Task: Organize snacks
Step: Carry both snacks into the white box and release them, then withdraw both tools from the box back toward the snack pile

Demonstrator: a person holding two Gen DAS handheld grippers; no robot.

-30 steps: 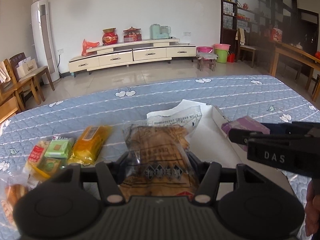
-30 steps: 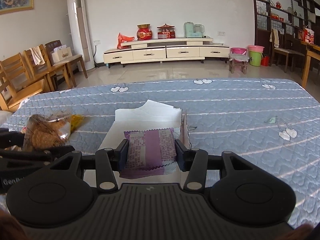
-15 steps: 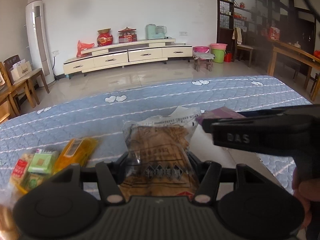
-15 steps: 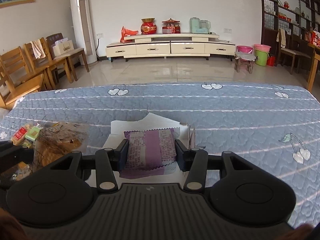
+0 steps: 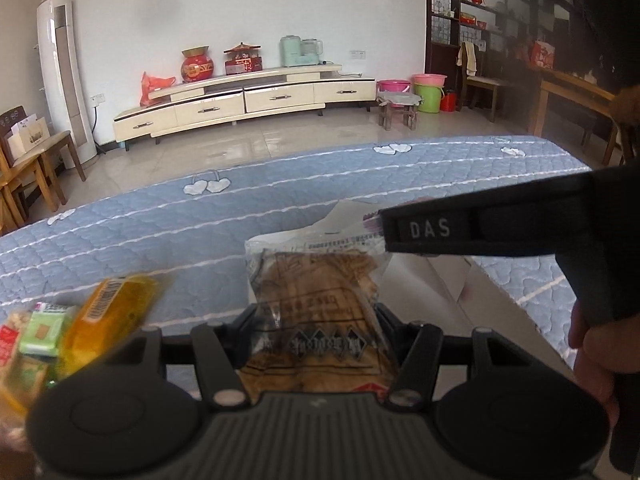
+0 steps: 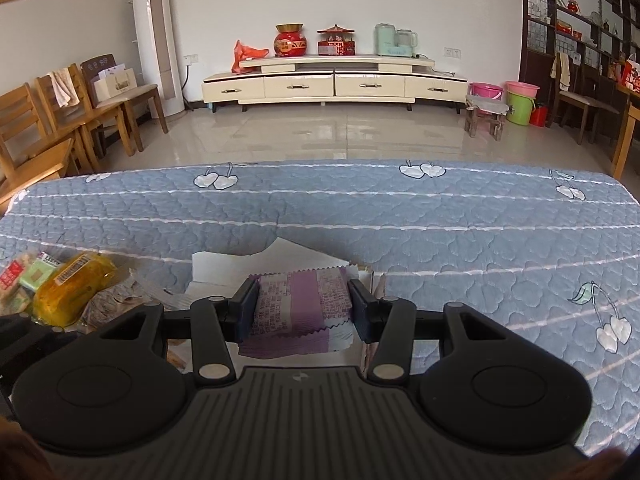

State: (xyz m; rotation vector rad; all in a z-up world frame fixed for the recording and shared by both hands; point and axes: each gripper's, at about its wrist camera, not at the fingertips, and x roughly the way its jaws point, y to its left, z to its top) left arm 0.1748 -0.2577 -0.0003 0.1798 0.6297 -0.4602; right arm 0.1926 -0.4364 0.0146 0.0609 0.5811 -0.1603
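**Both grippers loaded over the white box**

My left gripper (image 5: pixel 316 320) is clamped on a clear packet of brown biscuits (image 5: pixel 316 296), its pads pressing the wrapper from either side, the packet sticking out toward twelve o'clock over the blue quilted table cover (image 5: pixel 160 216). At about two o'clock from it my right gripper's black body, lettered DAS, crosses the left wrist view, with my hand (image 5: pixel 596 356) wrapped round its handle at the three o'clock edge.

My right gripper (image 6: pixel 304 310) is clenched on a purple snack packet (image 6: pixel 304 300), which lies flat between the pads with its zigzag edge hanging loose below them. Under and just beyond it sits the white box (image 6: pixel 224 272), its torn flap standing up at twelve o'clock from the packet.

At nine o'clock in the right wrist view a small heap of snacks rests on the cover: a yellow packet (image 6: pixel 72 284) with a barcode label, a green one (image 6: pixel 38 274) touching it at its ten o'clock, and a red-labelled one (image 6: pixel 12 274) beside that. In the left wrist view the same heap sits blurred at eight o'clock.
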